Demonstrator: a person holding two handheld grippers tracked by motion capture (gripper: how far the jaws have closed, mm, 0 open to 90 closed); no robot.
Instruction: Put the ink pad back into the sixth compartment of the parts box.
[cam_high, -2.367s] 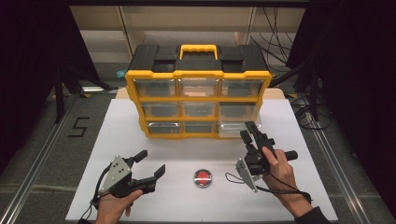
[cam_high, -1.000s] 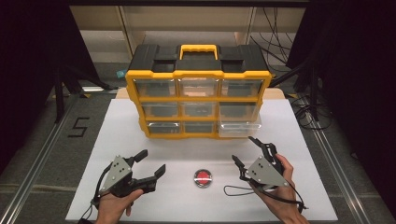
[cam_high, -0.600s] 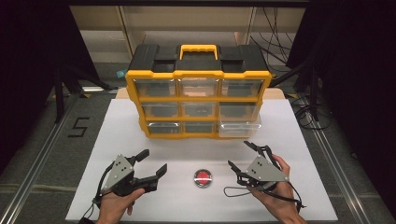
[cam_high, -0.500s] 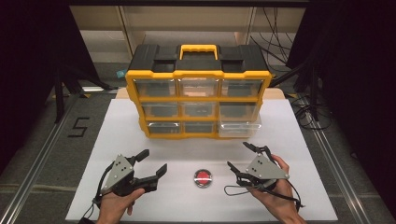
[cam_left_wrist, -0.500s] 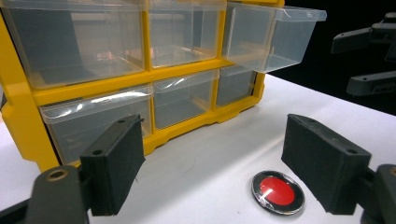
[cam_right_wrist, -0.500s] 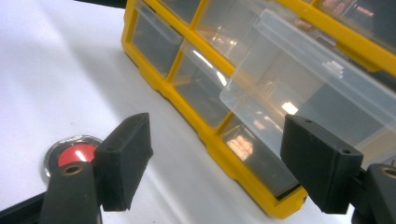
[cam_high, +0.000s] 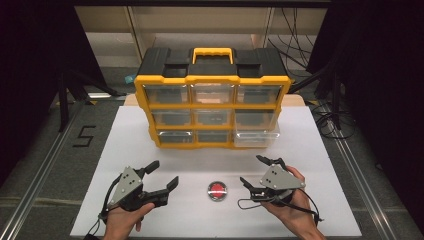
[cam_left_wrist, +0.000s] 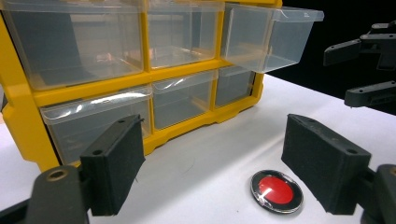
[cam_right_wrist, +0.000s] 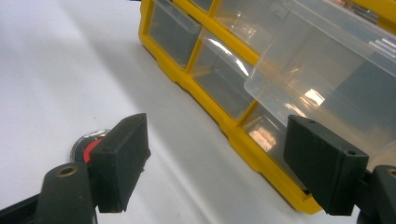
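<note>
A yellow drawer cabinet (cam_high: 212, 107) with a black lid stands at the back of the white table. One clear drawer (cam_high: 256, 136) in its right column is pulled out, seen also in the left gripper view (cam_left_wrist: 268, 39) and the right gripper view (cam_right_wrist: 327, 70). A round red badge (cam_high: 217, 190) lies flat on the table between my hands. My left gripper (cam_high: 164, 173) rests open to its left, and the badge (cam_left_wrist: 276, 191) lies near its right jaw. My right gripper (cam_high: 251, 170) is open just right of the badge (cam_right_wrist: 88, 145), which its left jaw partly hides.
The white table top (cam_high: 125, 140) has bare room in front of the cabinet. A black number 5 (cam_high: 84, 136) is marked on the floor at the left. Metal rails run along both table sides, with cables (cam_high: 330, 120) at the back right.
My right gripper has come down from the pulled-out drawer to the front of the table and turned toward the badge. The left gripper has stayed put.
</note>
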